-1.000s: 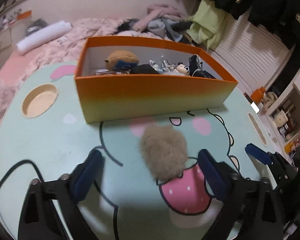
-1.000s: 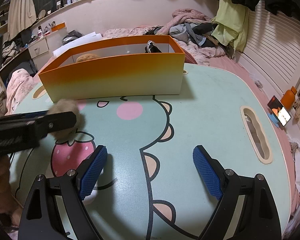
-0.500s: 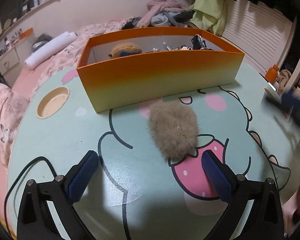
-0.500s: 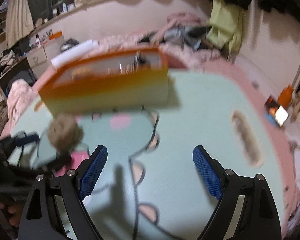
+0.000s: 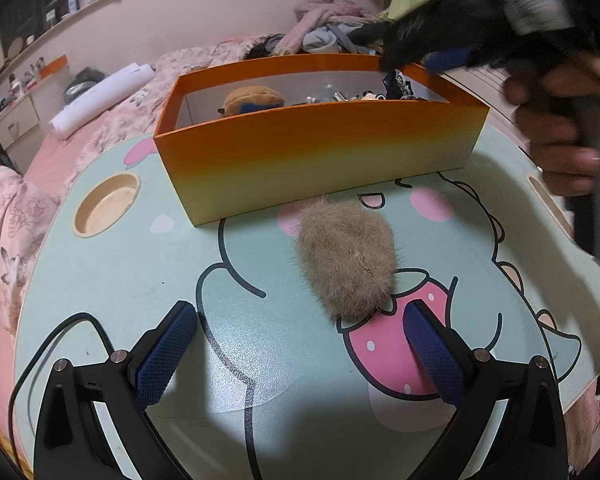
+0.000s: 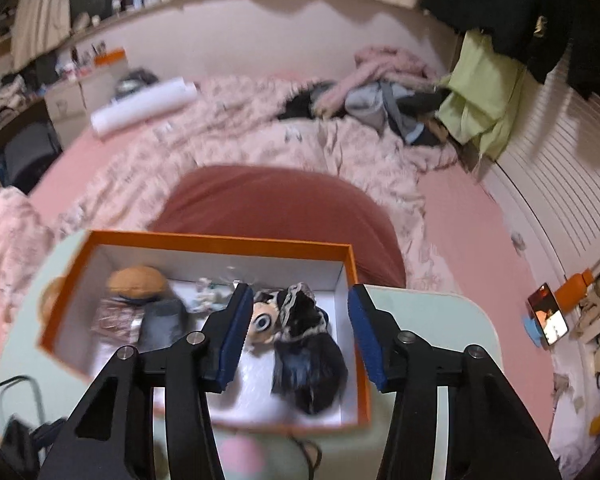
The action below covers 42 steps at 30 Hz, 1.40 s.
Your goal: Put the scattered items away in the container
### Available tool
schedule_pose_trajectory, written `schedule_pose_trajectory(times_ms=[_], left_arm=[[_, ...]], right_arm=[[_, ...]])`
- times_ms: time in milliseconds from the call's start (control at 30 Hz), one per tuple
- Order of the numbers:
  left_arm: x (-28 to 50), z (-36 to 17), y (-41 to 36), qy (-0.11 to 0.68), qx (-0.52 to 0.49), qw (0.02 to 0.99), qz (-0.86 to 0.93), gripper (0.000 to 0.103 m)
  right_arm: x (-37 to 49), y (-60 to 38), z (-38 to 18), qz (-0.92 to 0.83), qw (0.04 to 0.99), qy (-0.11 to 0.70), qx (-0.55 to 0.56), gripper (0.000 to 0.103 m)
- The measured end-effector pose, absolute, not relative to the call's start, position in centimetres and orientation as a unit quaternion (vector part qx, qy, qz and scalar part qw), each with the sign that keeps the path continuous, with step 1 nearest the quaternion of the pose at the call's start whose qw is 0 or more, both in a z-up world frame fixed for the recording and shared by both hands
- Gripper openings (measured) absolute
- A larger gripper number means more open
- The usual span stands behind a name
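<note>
The left gripper hangs wide open and empty over the table, the tan fur pouch lying just ahead near its right pad, long axis running from the orange box toward the gripper. The right gripper, blurred, hovers above the box with jaws closing on nothing, a dark-haired doll lying in the box below them.

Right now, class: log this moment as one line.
left claw: open, near puff | right claw: closing, empty, over box | puff: on table
</note>
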State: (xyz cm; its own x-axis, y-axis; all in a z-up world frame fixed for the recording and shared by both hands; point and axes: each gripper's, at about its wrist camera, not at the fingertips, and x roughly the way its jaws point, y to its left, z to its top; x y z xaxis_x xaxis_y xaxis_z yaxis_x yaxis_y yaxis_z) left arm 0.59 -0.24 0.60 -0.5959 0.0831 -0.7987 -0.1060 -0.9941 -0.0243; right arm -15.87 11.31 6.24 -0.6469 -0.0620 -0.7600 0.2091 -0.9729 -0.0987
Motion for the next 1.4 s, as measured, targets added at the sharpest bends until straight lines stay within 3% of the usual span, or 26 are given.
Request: schedule_pose_trajectory(times_ms=[33,67,100,200,667,967,1033,1133,1200,1233,1400], left_arm=[[0.5,0.6,-0.3,0.013,-0.447,0.053,0.893,0.103],[0.5,0.6,-0.2,0.013,-0.447,0.053,0.893,0.103],[0.4,0.6,-0.1,0.012,-0.447,0.053,0.893,0.103],[0.5,0.6,0.0,0.012,-0.447,0.053,0.893,0.103],[0.6,0.6,0.1,0.012,-0.446,0.052,0.893,0.103],[0.7,0.6,0.2,0.012,-0.446,0.051,0.893,0.103],[0.7,0.5,0.2,0.012,-0.446,0.051,0.893,0.103],[0.7,0.6,0.2,0.012,-0.446,0.051,0.893,0.103],[0.6,0.6,0.2,0.012,-0.446,0.051,0.893,0.103],[0.6,0.6,0.2,0.012,-0.446,0.051,0.893,0.103],[0.6,0.6,0.2,0.012,-0.446,0.051,0.893,0.103]], right_arm=[[-16.5,11.4,5.4,-0.896,0.072,0.087,0.429,0.046],[-16.8,11.7,4.8,-0.892,0.071,0.084,0.438,0.027],[-17.1,12.0,4.3,-0.888,0.066,0.078,0.449,0.019],[-17.0,13.2,4.0,-0.883,0.079,0.051,0.459,0.009],[-7.9,16.6,14.8,-0.918,0.198,-0.014,0.342,0.006],[-5.8,16.3,7.3,-0.881,0.219,-0.012,0.418,0.010],[-5.5,16.3,6.1,-0.881,0.216,-0.013,0.421,0.017],[-4.0,16.9,6.6,-0.900,0.207,-0.024,0.382,0.042],[-2.1,17.5,7.4,-0.920,0.204,-0.029,0.333,0.079],[-1.3,17.7,7.7,-0.928,0.201,-0.027,0.314,0.082],[1.2,17.4,6.8,-0.928,0.195,0.015,0.316,0.083]])
